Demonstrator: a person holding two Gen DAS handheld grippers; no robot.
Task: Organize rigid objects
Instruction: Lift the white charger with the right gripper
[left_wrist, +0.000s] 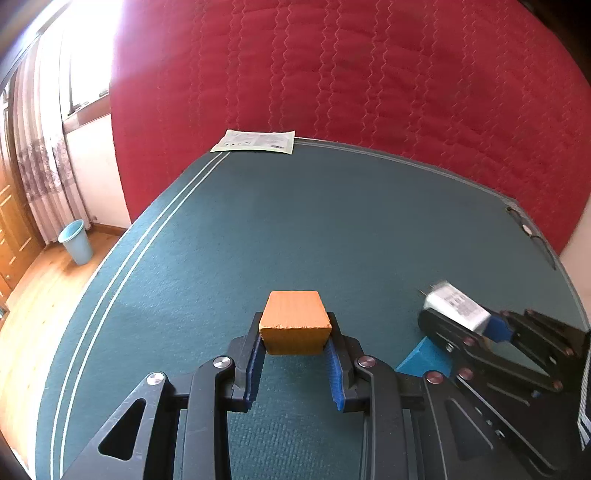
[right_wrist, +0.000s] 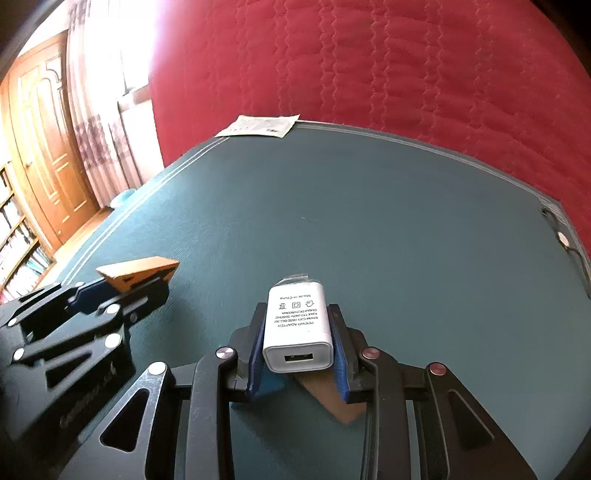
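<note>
My left gripper (left_wrist: 295, 328) is shut on an orange wooden block (left_wrist: 295, 319) and holds it above the teal table (left_wrist: 258, 229). It also shows in the right wrist view (right_wrist: 136, 275) at the left. My right gripper (right_wrist: 297, 325) is shut on a white USB power adapter (right_wrist: 297, 325), prongs forward, above the table (right_wrist: 369, 221). In the left wrist view the adapter (left_wrist: 456, 304) sits at the right. A blue wedge block (left_wrist: 424, 356) lies on the table below the right gripper. A brown flat block (right_wrist: 332, 397) lies under the right gripper.
A paper leaflet (left_wrist: 256, 141) lies at the table's far edge, against a red quilted bed (left_wrist: 369, 74). A black cable with a small white part (left_wrist: 528, 230) sits at the far right corner. A blue bin (left_wrist: 75, 240) stands on the wooden floor at left.
</note>
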